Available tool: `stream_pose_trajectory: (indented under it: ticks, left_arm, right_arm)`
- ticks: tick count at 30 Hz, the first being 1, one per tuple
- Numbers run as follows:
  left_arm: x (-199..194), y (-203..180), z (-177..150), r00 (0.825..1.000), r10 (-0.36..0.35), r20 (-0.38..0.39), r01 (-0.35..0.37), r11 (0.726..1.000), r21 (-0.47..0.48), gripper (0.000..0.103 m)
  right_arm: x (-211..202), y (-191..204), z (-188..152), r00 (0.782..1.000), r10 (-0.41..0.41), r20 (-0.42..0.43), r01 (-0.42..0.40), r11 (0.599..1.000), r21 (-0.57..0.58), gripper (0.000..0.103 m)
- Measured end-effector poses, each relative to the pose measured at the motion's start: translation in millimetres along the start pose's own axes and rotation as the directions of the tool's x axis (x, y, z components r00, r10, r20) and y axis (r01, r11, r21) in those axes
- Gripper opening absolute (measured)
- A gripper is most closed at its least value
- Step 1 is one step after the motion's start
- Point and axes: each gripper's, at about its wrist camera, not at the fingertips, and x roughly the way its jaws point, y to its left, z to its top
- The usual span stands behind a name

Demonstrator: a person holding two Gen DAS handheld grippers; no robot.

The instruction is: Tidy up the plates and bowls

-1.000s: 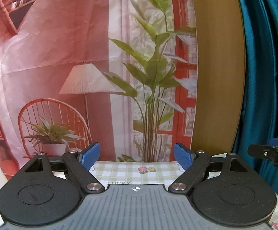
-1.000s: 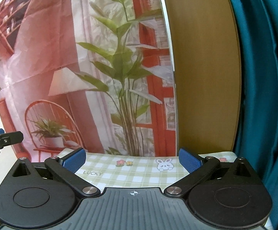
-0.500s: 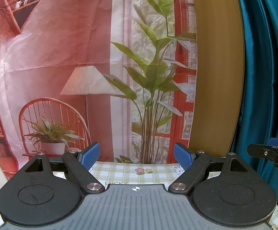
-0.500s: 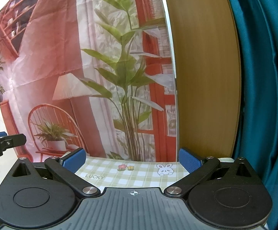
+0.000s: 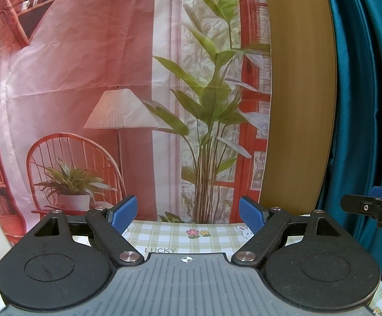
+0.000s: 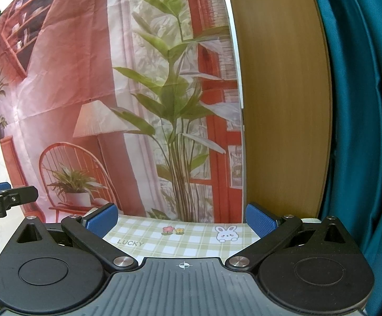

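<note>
Slightly more of the checked tablecloth [image 5: 180, 233] shows than a second ago, since both your grippers have tipped down a little. Your left gripper [image 5: 188, 214] and right gripper [image 6: 181, 220] are spread wide, pinching nothing. Behind the cloth hang a printed backdrop [image 6: 91, 84], a wooden panel [image 6: 280, 105] and a teal curtain [image 5: 367, 92]. No plates or bowls are in view.

The right gripper [image 6: 181, 218] is hanging with its blue fingers [image 6: 259, 220] spread wide, nothing between them, over a green checked tablecloth [image 6: 191, 239] printed with a bunny [image 6: 226, 233] and flowers. A printed backdrop [image 6: 98, 92] is hanging behind, beside a wooden panel [image 6: 280, 92] and teal curtain [image 6: 362, 105]. The left gripper [image 6: 4, 201] is poking in at the left edge.
</note>
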Motion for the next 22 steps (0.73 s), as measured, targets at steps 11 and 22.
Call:
stream_pose_trajectory:
  ticks: [11,22]
  left_arm:
    - [1.2,4.2,-0.8,1.000,-0.002,-0.011,0.002,1.000,-0.009,0.087]
    - [2.5,6.0,-1.5,1.000,-0.003,-0.012,0.003,1.000,-0.014,0.087]
  right_arm:
    - [-1.1,1.4,2.5,1.000,0.003,0.001,-0.003,1.000,-0.006,0.103]
    - [-1.3,1.7,2.9,1.000,0.003,-0.001,-0.003,1.000,-0.006,0.103]
